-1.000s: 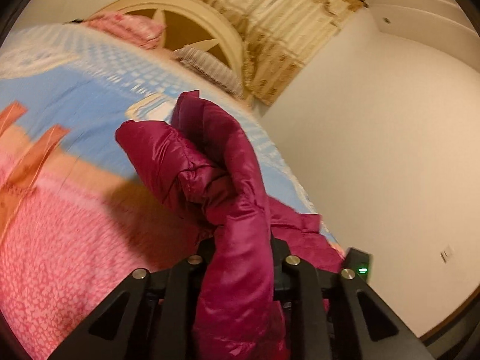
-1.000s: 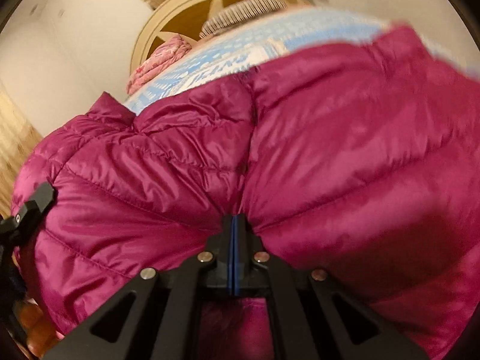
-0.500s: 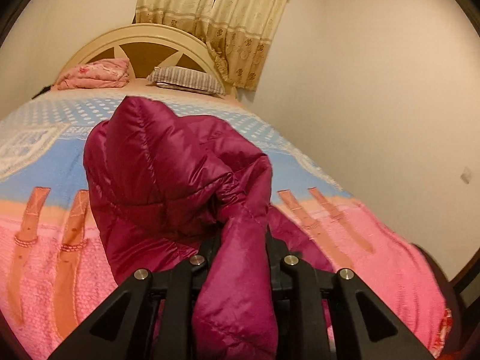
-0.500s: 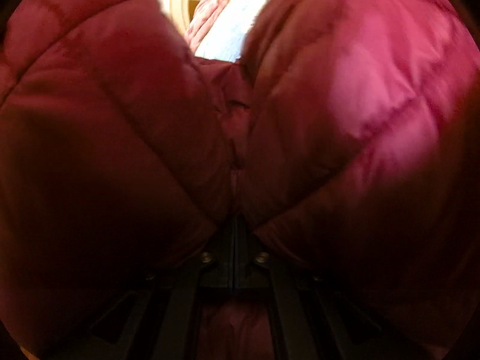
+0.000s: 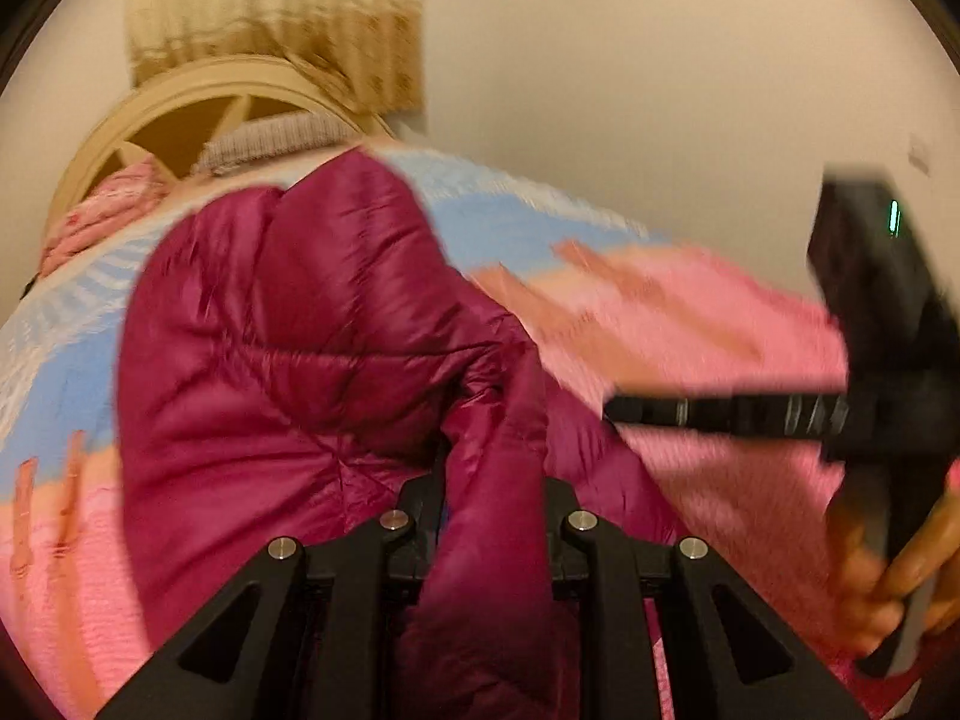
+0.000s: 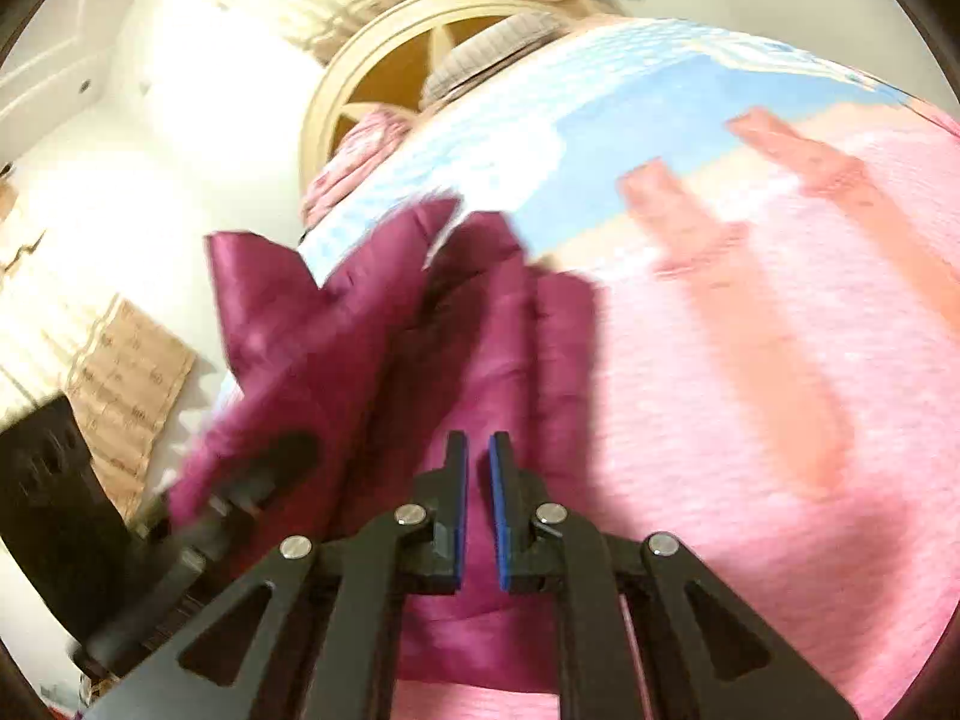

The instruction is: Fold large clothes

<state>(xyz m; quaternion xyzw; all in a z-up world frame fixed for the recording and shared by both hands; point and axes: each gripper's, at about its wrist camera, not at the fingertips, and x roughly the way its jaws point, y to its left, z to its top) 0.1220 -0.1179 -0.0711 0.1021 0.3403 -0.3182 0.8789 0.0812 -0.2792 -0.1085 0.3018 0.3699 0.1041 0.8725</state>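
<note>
The left gripper clamped a fold of the magenta jacket above the bed. The right gripper stood narrowly parted, holding nothing.

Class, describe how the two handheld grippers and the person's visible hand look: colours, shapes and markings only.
Both are matte black with angular triangular-cutout arms and silver round bolt heads. The right gripper has blue pads lining its fingers. Seen from the left gripper, its body carries a small green light. The bare hand shows no sleeve. No cables are visible.
</note>
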